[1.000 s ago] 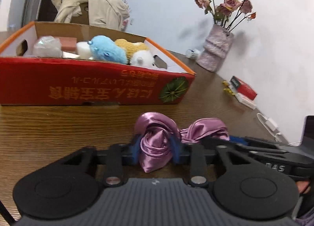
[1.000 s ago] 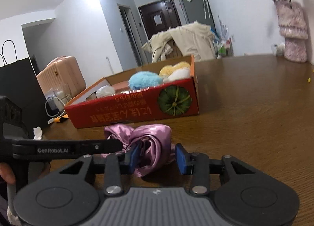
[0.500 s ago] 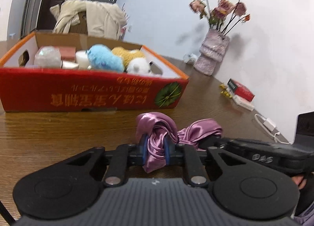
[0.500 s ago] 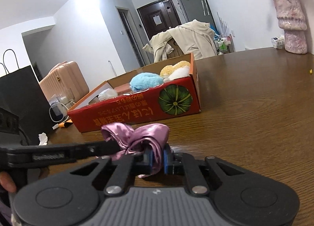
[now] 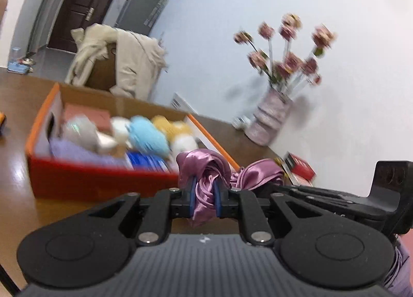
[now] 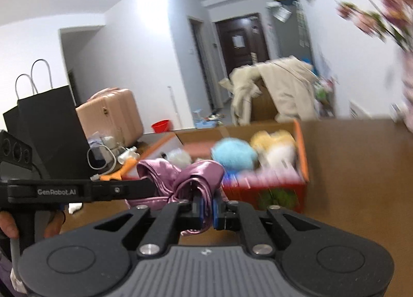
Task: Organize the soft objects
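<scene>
Both tools, the left tool (image 5: 205,195) and the right tool (image 6: 206,210), pinch the purple satin cloth (image 5: 206,168) above the worktop (image 6: 361,168), beside the red box (image 5: 98,175), so the next move probably needs a careful carry over its near wall.

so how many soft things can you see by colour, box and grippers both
purple satin cloth: 1, pinched by the left gripper and the right gripper
blue plush: 1
yellow plush: 1
white plush: 1
total: 4 (blur may hide others in the box)
</scene>
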Tool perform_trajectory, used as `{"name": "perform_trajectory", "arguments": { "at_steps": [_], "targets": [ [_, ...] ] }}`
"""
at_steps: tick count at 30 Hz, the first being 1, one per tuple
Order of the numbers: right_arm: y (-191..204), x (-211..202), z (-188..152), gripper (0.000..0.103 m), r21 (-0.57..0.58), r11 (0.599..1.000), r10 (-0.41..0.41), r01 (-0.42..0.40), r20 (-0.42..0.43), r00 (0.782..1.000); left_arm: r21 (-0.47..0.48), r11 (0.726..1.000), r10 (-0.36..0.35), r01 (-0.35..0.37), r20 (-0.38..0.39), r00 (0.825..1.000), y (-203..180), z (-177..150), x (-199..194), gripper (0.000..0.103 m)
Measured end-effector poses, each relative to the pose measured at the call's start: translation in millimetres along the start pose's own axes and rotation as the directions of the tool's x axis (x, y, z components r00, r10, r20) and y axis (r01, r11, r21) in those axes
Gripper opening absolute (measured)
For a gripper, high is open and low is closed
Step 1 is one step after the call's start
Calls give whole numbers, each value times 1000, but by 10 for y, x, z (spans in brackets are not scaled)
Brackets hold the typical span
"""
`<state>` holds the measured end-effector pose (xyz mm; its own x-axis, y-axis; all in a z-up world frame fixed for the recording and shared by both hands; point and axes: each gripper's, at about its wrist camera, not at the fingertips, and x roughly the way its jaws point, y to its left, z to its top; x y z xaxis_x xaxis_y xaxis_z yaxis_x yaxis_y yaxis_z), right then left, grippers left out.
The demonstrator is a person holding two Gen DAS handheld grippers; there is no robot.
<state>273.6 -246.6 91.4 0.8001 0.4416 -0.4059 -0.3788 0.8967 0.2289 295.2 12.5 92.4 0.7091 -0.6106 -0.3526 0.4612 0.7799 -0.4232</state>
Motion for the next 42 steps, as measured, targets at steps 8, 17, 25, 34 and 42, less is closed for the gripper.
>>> {"name": "perform_trajectory", "arguments": {
  "at_steps": [8,17,25,34,42],
  "targets": [
    [-2,1332,736,7,-21,1000,10,-12,-74,997,-35,985,174,-171,105,979,617,585,434,14],
    [-7,2229,620,49,-167,982,-127,90,-223,966,-15,963,269,-270,-30,963,993,381,934,42],
    [-95,1482,858,67,-148,985,-104,88,-104,989,63,960,268,-272,71,961,627,452,587,56],
    [-70,207,810,83,-113,993,-38,44,53,998,127,944,274,-305,219,937,-34,362,-338,78],
    [119,-447,-123,88,-194,978,-66,82,83,994,56,908,379,-415,313,871,-318,-698,-991,96]
  ]
}}
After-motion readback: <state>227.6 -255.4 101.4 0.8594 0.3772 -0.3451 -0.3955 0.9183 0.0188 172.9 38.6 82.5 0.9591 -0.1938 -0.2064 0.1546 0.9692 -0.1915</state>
